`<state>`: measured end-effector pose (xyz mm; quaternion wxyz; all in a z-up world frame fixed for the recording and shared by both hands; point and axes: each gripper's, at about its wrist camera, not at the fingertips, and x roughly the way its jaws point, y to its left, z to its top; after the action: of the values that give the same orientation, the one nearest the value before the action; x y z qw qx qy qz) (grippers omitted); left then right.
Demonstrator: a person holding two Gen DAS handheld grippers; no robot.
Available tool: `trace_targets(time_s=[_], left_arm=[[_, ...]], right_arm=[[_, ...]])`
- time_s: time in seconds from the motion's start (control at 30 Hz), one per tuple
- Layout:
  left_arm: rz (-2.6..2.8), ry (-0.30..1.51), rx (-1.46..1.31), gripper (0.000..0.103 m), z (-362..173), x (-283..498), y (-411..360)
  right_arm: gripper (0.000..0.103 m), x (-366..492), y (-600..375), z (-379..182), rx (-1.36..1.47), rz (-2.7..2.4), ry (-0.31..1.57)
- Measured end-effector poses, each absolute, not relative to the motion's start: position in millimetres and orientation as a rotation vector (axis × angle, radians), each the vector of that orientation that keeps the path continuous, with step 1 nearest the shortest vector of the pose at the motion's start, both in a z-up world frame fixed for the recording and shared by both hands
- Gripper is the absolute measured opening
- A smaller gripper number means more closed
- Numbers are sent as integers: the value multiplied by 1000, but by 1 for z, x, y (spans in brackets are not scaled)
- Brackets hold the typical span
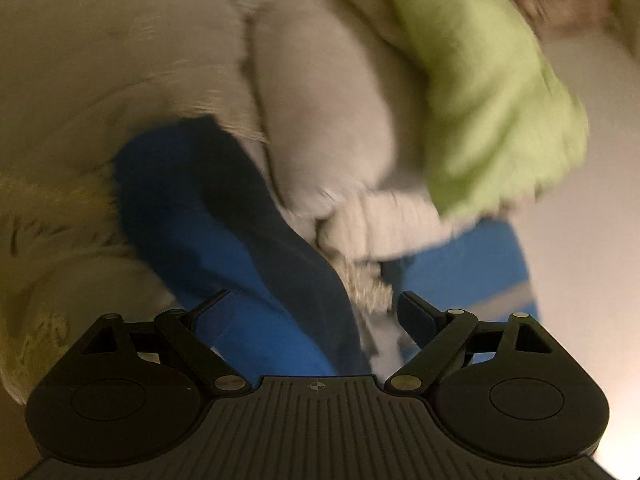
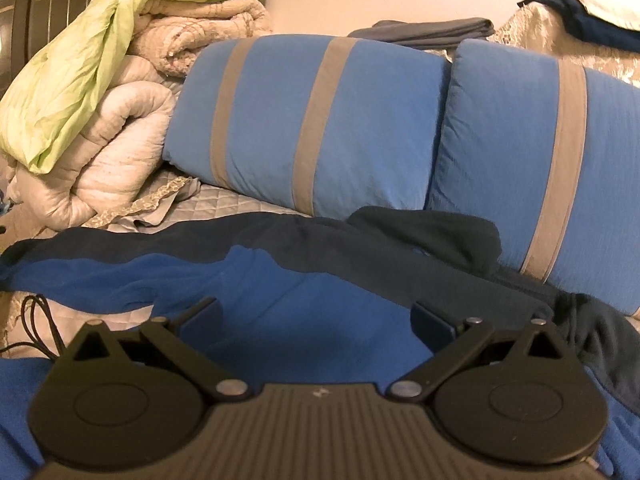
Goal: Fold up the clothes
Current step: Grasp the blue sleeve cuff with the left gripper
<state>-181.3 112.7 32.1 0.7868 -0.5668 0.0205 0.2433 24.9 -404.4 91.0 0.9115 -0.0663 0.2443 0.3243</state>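
A blue garment with a dark navy panel (image 2: 304, 292) lies spread across the bed in the right wrist view. My right gripper (image 2: 316, 316) hovers open just over its blue part, with cloth showing between the fingers. In the blurred left wrist view the same blue and navy garment (image 1: 224, 240) runs from the middle down under my left gripper (image 1: 314, 308). That gripper is open, with one end of the garment lying between its spread fingers.
Two blue pillows with grey stripes (image 2: 320, 120) stand behind the garment. A rolled cream quilt (image 2: 120, 152) with a light green cloth (image 2: 68, 80) on it sits at the left. Folded dark clothes (image 2: 432, 32) lie farther back. A black cord (image 2: 40, 320) lies near the left.
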Motion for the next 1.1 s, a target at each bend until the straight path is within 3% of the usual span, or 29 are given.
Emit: trace_targets(time_s=[0.33,0.43,0.5,0.57,0.97,1.03,1.1], left_arm=[[622,-70,-1362,87,3,-209,134],[628,-95,-1411,76,-7,-209,139],[635,-102,-1438,64,-12,-209,140],[642,-106,-1454,61,-17,-207,142],[667,-109,-1510,61,-25,-206,143],[677,-95,-1512,46,-26,-203,146],[690,-75,-1515,16,-26,-200,149]], right_arm=[[103,26,-401,88,-144,670,518],[103,25,-400,87,-152,671,522],[103,25,-399,86,-158,669,524],[103,25,-399,85,-159,669,525],[103,26,-399,85,-161,668,528],[103,26,-399,85,-161,665,531],[103,26,-399,85,-160,661,531]])
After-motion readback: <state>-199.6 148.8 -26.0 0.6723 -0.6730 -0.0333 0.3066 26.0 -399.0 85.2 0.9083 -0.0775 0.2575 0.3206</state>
